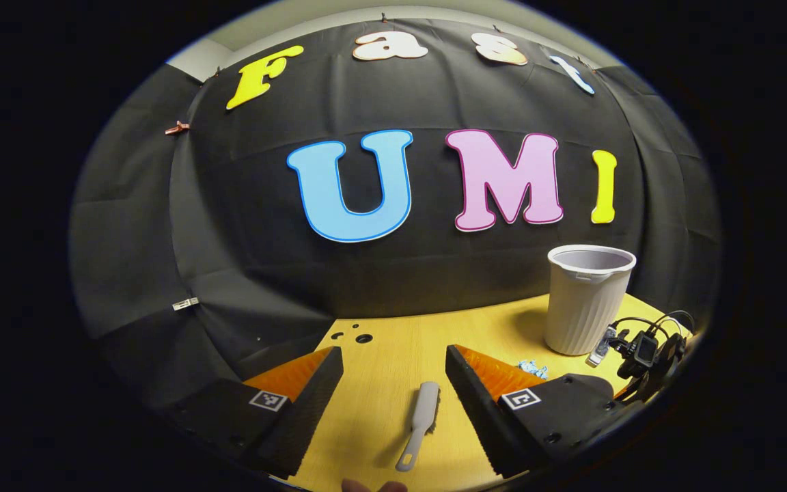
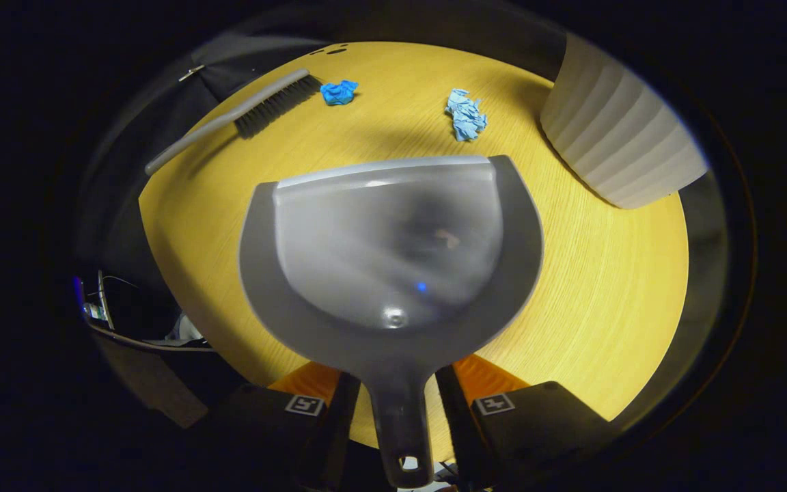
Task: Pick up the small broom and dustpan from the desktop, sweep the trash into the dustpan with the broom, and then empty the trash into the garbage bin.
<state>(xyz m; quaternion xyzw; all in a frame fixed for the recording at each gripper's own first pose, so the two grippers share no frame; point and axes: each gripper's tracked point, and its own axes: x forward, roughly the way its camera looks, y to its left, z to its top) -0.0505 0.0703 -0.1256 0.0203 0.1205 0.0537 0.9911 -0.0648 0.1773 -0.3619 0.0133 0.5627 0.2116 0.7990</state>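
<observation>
Small clip (image 1: 177,128) pinned on black cloth wall (image 1: 243,225), white tag (image 1: 185,303), perhaps a label

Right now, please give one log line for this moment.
left tongs: open over broom | right tongs: astride dustpan handle, grip unclear | paper: unswept | bin: upright

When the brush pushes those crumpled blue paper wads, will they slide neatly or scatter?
The two crumpled blue paper wads look light and airy, so they would probably skid or tumble easily. Their irregular folds suggest uneven rolling. The smooth yellow wooden desktop likely offers little grip, so gentle strokes toward the grey plastic dustpan seem wise.
</observation>
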